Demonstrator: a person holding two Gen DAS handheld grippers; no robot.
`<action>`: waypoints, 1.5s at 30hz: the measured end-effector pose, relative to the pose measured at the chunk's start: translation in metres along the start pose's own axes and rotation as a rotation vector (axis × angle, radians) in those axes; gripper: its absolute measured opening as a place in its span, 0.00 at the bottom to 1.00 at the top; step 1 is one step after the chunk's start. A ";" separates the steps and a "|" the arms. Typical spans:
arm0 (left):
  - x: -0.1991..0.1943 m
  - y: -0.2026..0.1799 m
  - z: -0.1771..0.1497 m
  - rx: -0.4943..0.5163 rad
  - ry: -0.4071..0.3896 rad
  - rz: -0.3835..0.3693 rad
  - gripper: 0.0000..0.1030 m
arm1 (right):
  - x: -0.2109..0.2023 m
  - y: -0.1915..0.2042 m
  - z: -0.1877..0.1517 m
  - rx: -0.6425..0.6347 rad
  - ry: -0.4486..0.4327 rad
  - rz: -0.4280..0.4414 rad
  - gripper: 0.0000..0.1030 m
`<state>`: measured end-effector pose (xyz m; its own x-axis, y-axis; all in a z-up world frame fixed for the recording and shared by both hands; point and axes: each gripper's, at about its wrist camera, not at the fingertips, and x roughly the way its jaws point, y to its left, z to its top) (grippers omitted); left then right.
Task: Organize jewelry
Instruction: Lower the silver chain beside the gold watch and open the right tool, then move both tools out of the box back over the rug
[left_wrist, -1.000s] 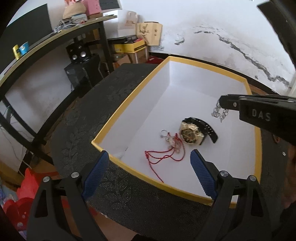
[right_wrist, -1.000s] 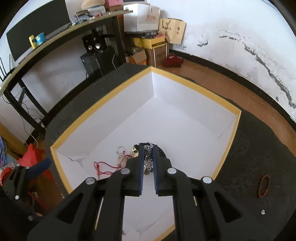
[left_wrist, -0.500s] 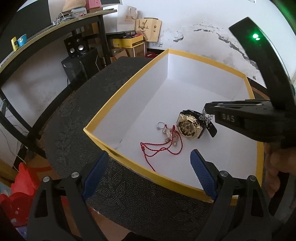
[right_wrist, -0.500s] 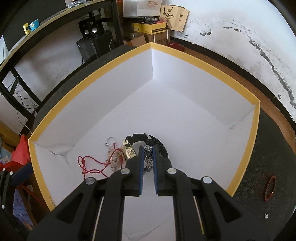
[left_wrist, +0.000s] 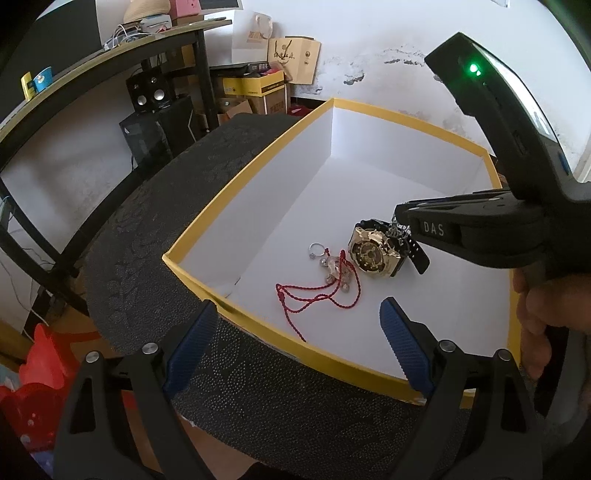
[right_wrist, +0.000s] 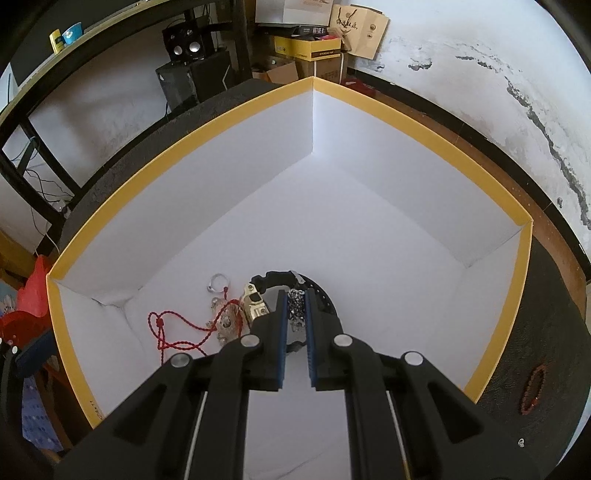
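Now left gripper (left_wrist: 295, 343), blue pads spread wide, empty, hangs over near rim of yellow-edged white cardboard box (left_wrist: 258, 332). Right gripper (right_wrist: 295, 306) clamped on silver chain (right_wrist: 294, 308), low inside box above gold-faced black-strap watch (left_wrist: 373, 251). Red cord necklace (left_wrist: 317, 295) just beside. Advice: release low, clear of watch, avoid tangling. Chain mostly hidden between pads; watch partly covered. Red bead bracelet (right_wrist: 533, 391) outside box on black mat.

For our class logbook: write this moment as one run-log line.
right gripper: shut on silver chain | above gold watch | yellow-rimmed white box | left gripper: open, outside
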<state>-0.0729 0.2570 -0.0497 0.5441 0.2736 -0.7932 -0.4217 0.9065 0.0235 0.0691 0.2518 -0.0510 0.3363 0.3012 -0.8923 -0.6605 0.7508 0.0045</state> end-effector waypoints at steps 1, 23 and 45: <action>0.000 0.000 0.000 -0.001 0.000 -0.003 0.85 | 0.000 0.001 0.001 -0.001 0.000 -0.002 0.09; -0.002 -0.001 0.001 -0.006 0.000 -0.014 0.85 | -0.028 -0.010 0.001 0.046 -0.040 0.024 0.94; -0.037 -0.025 0.012 0.032 -0.080 0.001 0.92 | -0.156 -0.057 -0.072 0.165 -0.244 -0.076 0.94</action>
<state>-0.0742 0.2279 -0.0139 0.6006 0.2985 -0.7418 -0.3995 0.9156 0.0450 0.0062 0.1195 0.0559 0.5452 0.3577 -0.7582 -0.5156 0.8562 0.0332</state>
